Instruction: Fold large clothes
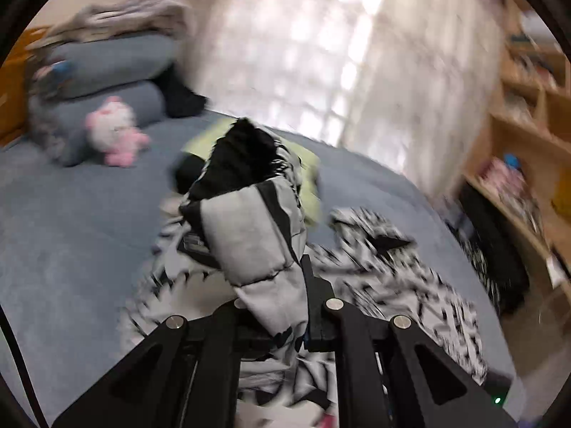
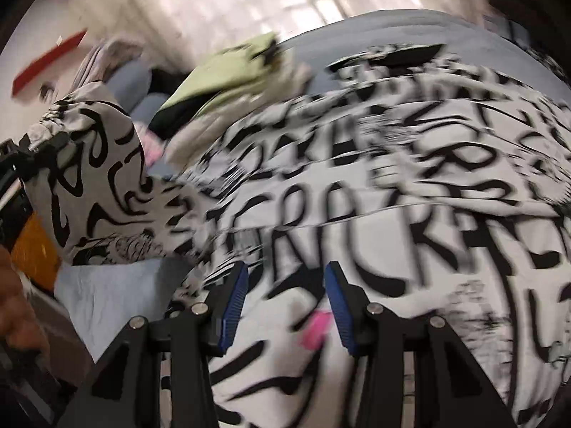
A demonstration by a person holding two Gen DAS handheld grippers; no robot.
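Observation:
A large white jacket with bold black lettering lies spread on the blue-grey bed. My left gripper is shut on a fold of its sleeve, which rises from the fingers and shows black lining at the top. In the right wrist view the jacket fills most of the picture. The right gripper hovers just over it, blue pads apart with nothing pinched between them. A pink tag lies by the right pad. The lifted sleeve hangs at the left.
A pale green garment and a black one lie beyond the jacket. Grey pillows and a pink plush toy sit at the bed's head. Wooden shelves stand at the right, and a bright curtain hangs behind. A hand shows at the left edge.

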